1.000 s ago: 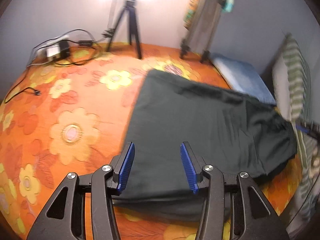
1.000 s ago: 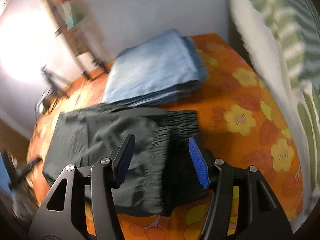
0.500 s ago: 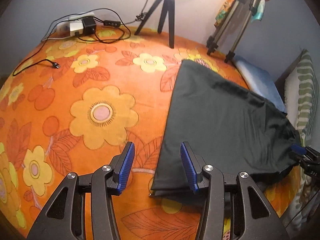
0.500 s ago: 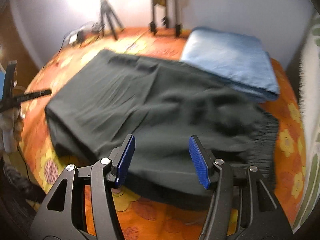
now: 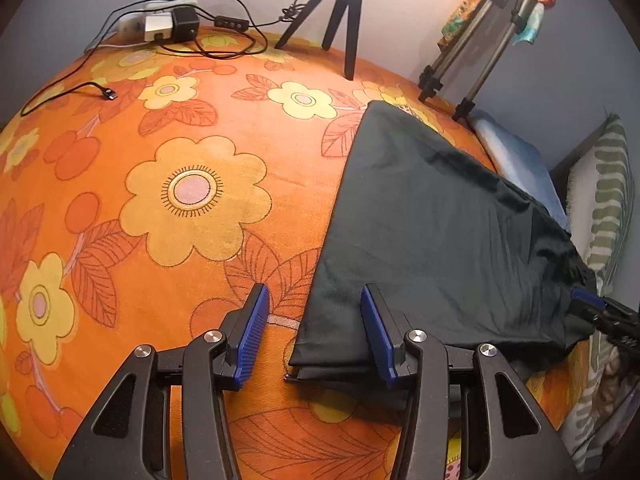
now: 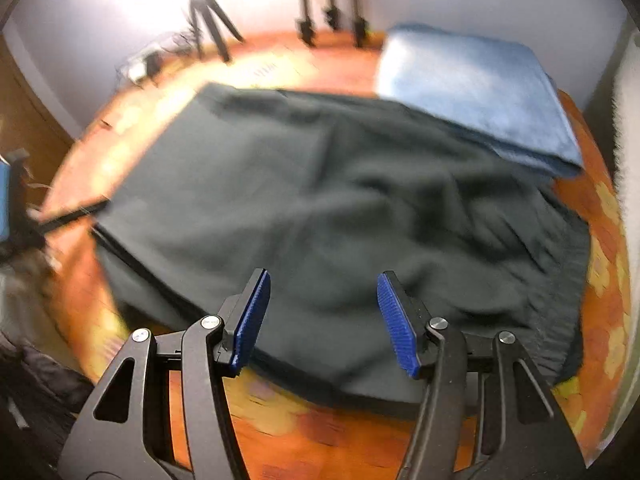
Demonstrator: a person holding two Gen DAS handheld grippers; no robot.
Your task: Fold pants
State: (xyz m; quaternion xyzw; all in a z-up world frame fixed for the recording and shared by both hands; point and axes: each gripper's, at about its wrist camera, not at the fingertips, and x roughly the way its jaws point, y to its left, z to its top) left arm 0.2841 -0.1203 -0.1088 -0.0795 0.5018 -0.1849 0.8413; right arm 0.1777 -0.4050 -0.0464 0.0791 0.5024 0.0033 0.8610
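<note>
Dark green-black pants [image 5: 432,232] lie folded over on the orange flowered bedspread [image 5: 192,192]; they also fill the middle of the right wrist view [image 6: 340,208], with the gathered waistband at the right. My left gripper [image 5: 314,332] is open and empty, with the pants' near left corner between its blue pads. My right gripper [image 6: 324,320] is open and empty, just above the pants' near edge. The right gripper's tip also shows at the right edge of the left wrist view [image 5: 600,308].
A folded blue cloth [image 6: 476,92] lies behind the pants, touching their far edge. A black tripod [image 5: 340,12], a metal stand [image 5: 472,60], and a power strip with cables [image 5: 168,24] stand along the far wall. A striped pillow [image 5: 608,208] is at the right.
Both grippers have swung left across the bed. The left view now shows more bare bedspread and the pants' left corner. The right view went from the waistband end to the whole pants.
</note>
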